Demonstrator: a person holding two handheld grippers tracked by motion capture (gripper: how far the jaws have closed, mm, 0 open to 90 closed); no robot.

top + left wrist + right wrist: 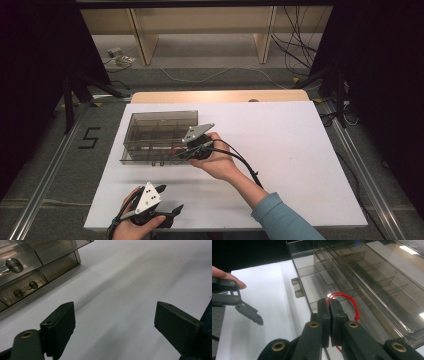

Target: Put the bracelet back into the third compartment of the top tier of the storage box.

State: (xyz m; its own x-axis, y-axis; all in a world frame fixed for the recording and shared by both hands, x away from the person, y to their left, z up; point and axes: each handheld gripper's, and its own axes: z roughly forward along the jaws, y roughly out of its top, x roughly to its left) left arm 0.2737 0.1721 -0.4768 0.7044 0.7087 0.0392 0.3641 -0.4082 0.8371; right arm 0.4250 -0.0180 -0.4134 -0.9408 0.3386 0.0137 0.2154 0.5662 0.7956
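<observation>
Red cord [347,300], a thin loop, is pinched between the clenched jaws of the right gripper [329,307] at the near edge of a smoky transparent compartment box [160,127]. In the high view the box is seen left of centre on the white tabletop [280,150], with the right gripper [192,150] held at its lower right corner. The left gripper [167,212] is held low at the bottom left of that frame, near the tabletop's front edge; its jaws are spread wide and grasp nothing. Small metal pieces [25,288] are seen inside the box's compartments at the upper left of the left gripper view.
</observation>
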